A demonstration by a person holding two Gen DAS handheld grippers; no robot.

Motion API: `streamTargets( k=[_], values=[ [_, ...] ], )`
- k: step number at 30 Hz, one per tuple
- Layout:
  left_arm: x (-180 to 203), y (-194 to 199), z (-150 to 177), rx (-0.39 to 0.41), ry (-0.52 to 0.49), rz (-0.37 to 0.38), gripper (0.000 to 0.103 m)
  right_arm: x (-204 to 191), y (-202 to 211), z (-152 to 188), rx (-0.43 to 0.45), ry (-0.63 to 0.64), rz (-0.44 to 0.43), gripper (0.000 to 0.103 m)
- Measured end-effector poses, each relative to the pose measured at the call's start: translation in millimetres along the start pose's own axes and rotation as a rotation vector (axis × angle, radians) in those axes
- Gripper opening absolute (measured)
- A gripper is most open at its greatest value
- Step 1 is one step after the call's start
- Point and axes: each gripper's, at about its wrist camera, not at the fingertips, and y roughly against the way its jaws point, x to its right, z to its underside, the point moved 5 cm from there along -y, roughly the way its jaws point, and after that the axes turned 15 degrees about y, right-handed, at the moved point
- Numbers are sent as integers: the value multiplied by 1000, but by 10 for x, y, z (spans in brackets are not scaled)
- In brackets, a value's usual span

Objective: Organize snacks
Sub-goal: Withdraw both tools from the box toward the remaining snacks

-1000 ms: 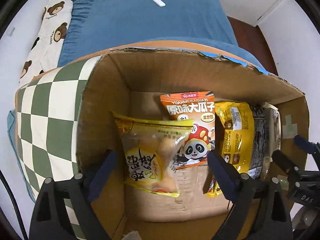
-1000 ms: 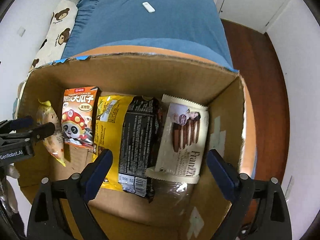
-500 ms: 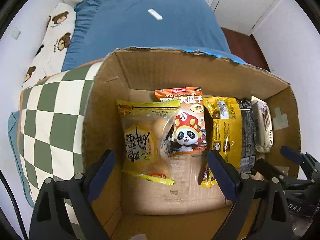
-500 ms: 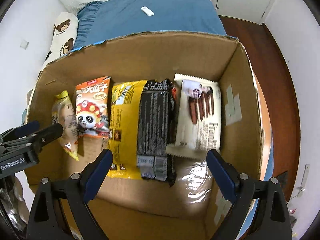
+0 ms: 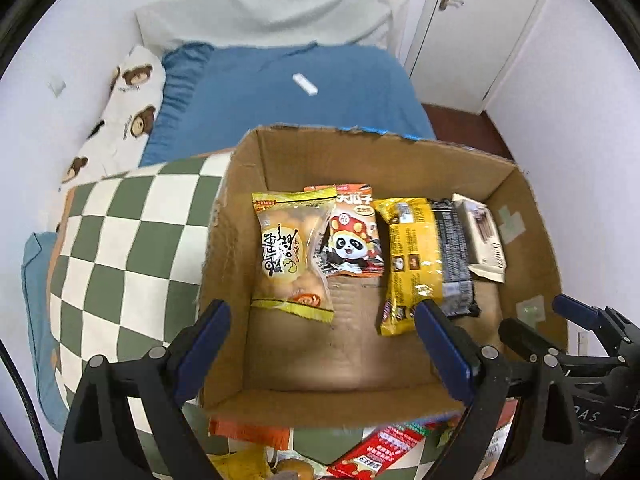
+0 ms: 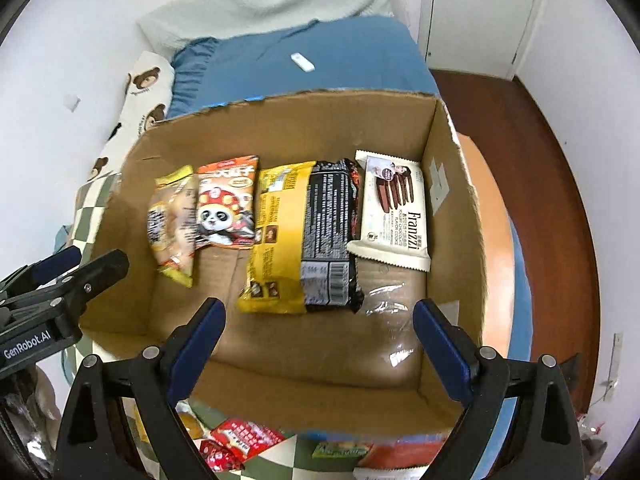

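An open cardboard box [image 5: 224, 248] [image 6: 452, 216] holds a row of snacks: a clear yellow pastry bag [image 5: 290, 252] [image 6: 172, 220], an orange panda packet [image 5: 352, 236] [image 6: 226, 204], a yellow packet [image 5: 412, 260] [image 6: 276, 232], a black packet [image 5: 452, 252] [image 6: 328, 224] and a white Franzzi cookie pack [image 5: 482, 236] [image 6: 394, 208]. My left gripper [image 5: 324, 348] is open and empty above the box's near left. My right gripper [image 6: 320, 344] is open and empty above the near right. Each gripper shows at the edge of the other's view.
Loose snacks lie in front of the box: a red packet [image 5: 380, 452] [image 6: 240, 440] and an orange packet [image 5: 248, 432]. A green-and-white checked cloth [image 5: 120, 248] lies left of the box. Behind is a blue bed [image 5: 280, 104] with a small white remote [image 5: 305, 84].
Both grippers have pulled up and back from the box, so its near wall and the loose snacks in front have come into view. The snacks in the box have not moved.
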Motion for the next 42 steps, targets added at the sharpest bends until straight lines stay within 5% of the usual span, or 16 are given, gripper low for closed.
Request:
streamTargets(
  k=[15,28,33,42],
  values=[
    [-75,960,531,204,-49,47,94,-314,1115,558,223,44,122,97],
    [-86,1344,877,257,-53,75,94,-487,1611,966,332,5,78,97],
    [-76,1099,1034,187,-92,27,94,-352,1501,1154,302,-66,22,97],
    [97,-142,1606,-87,-281,-114,94,225,568,1831,92,-280,-48,97]
  ],
)
